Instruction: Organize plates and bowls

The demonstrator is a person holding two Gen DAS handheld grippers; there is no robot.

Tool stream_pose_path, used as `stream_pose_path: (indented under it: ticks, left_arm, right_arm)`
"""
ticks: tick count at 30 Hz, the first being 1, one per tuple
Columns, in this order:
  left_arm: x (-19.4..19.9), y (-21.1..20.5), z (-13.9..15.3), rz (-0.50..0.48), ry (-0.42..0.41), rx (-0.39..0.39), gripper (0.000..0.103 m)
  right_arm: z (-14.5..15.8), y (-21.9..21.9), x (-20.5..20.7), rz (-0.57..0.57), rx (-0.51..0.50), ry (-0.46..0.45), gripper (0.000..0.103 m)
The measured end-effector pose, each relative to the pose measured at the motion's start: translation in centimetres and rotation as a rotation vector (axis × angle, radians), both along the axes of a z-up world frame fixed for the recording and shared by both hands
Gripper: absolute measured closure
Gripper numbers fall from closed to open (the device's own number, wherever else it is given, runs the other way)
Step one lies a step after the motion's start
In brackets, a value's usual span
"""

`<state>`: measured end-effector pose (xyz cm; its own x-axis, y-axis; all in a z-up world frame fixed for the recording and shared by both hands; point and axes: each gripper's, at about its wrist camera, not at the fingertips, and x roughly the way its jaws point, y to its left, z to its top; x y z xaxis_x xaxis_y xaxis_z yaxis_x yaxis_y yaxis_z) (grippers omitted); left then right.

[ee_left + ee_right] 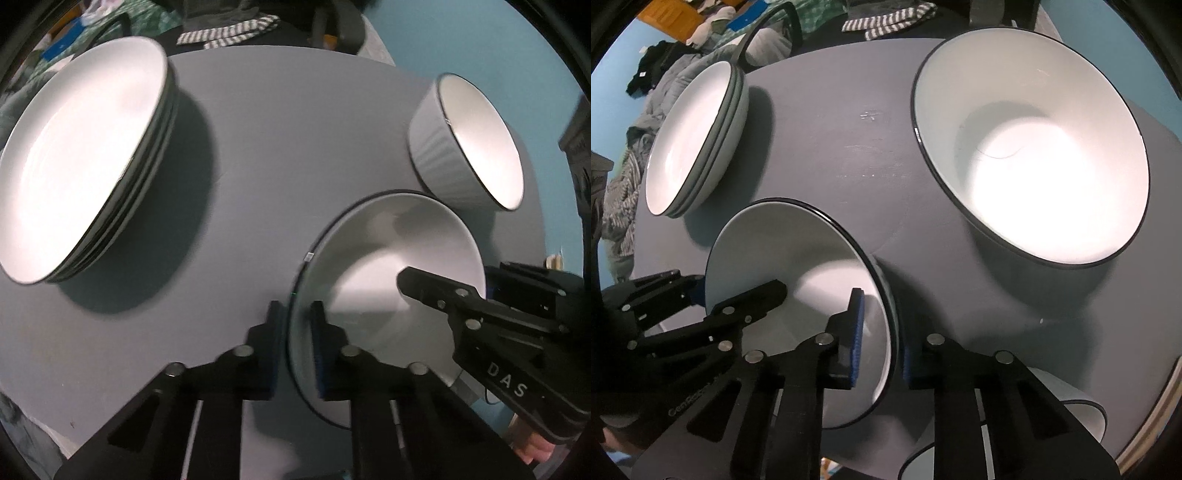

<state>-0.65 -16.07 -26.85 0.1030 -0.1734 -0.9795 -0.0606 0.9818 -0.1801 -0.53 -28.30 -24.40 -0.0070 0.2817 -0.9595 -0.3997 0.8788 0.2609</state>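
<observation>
The left gripper (297,347) pinches the near-left rim of a shallow white bowl with a thin dark edge (388,258), one blue-padded finger inside the rim and the other outside it. The right gripper (882,339) pinches the opposite rim of that same bowl, again with one pad on the inner wall and one on the outer. In the left wrist view the right gripper's black body reaches over the bowl from the right side; in the right wrist view the left gripper's black fingers show at the bowl's far left edge. The bowl sits on a round grey worktop (258,147), near its front edge.

Just beyond the bowl stands a deeper grey-sided bowl with a white inside and dark rim (1045,158), close beside it but apart. Farther off to the left, well apart from both, rests a stack of white plates with dark rims (85,162). At the lower right of the right wrist view, part of another white dark-rimmed vessel (1078,417) shows behind the gripper's finger. A striped cloth (886,18) lies past the worktop's far edge.
</observation>
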Motion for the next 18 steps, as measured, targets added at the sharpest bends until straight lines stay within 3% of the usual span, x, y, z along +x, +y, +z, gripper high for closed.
stream_pose_path:
  ticks: [12,18]
  left_arm:
    - [-0.8,2.9,0.6,0.043,0.027,-0.018,0.094]
    - [1.2,1.7,1.3,0.039,0.023,-0.023,0.094]
  right_arm:
    - [0.4,0.7,-0.5,-0.009,-0.014,-0.011,0.095]
    - [1.2,0.5,-0.8,-0.043,0.001,-0.005,0.096]
